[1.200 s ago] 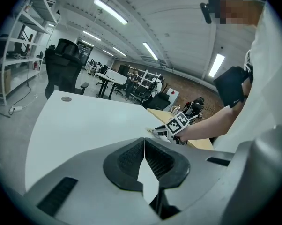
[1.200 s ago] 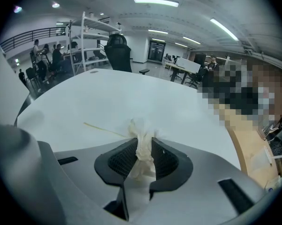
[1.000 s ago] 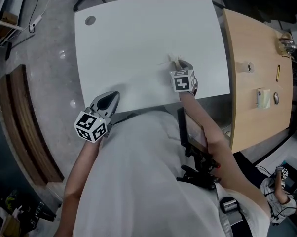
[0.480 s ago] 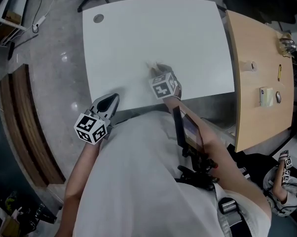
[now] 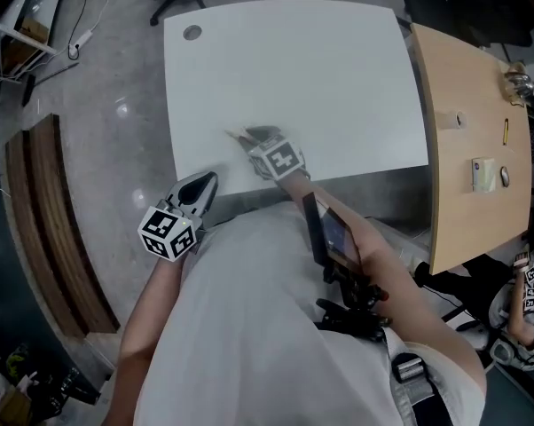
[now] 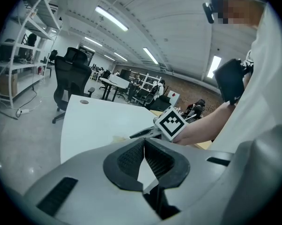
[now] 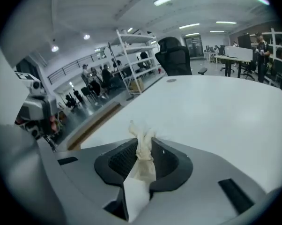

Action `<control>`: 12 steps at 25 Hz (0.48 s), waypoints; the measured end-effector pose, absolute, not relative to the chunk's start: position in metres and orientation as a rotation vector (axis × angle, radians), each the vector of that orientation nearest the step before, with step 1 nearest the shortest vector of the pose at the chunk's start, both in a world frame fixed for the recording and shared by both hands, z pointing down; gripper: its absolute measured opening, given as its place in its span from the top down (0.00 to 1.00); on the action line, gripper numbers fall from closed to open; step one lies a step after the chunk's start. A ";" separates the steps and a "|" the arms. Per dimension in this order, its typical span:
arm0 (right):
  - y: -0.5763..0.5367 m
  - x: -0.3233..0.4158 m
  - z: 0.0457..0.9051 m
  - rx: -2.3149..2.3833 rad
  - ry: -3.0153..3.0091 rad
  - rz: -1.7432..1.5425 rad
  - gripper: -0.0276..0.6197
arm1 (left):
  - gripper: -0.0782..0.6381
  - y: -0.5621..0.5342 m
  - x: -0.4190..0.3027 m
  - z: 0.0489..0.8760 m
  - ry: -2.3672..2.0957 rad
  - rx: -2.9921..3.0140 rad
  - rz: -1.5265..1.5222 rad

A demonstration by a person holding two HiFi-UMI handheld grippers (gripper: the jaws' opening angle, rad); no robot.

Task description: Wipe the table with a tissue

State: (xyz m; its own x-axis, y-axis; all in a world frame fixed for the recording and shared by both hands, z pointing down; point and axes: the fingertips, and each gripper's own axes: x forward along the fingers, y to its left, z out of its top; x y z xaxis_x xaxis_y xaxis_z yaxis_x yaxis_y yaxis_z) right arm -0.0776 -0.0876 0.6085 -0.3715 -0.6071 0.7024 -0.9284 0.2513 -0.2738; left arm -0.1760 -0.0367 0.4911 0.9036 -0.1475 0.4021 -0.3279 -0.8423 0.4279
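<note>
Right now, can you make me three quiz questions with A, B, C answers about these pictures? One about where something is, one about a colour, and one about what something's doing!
1. Where is the tissue?
A. On the floor
B. Between the right gripper's jaws
C. In a bucket

2. What colour is the table under the tissue?
A. White
B. Black
C. Green

3. How are the left gripper's jaws?
A. Wide open
B. Closed on a cup
C. Closed together, nothing between them

Answers:
1 B: the right gripper view shows the tissue pinched between its jaws.
2 A: the head view shows a plain white tabletop.
3 C: the left gripper view shows the jaw tips meeting with nothing between them.
</note>
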 end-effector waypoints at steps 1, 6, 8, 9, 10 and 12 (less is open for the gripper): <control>-0.089 -0.082 0.598 1.406 -2.125 0.945 0.82 | 0.88 -0.038 -0.180 0.492 -0.352 2.561 0.483; -0.080 -0.070 0.582 1.391 -2.157 0.825 0.82 | 0.88 -0.040 -0.184 0.494 -0.360 2.552 0.454; -0.071 -0.062 0.597 1.315 -2.072 0.733 0.82 | 0.88 -0.036 -0.179 0.494 -0.348 2.555 0.452; -0.067 -0.058 0.603 1.286 -2.035 0.694 0.82 | 0.88 -0.033 -0.175 0.493 -0.344 2.557 0.452; -0.065 -0.056 0.608 1.264 -2.011 0.659 0.82 | 0.88 -0.031 -0.173 0.492 -0.342 2.559 0.454; -0.065 -0.061 0.615 1.214 -2.003 0.584 0.82 | 0.88 -0.026 -0.170 0.490 -0.348 2.561 0.466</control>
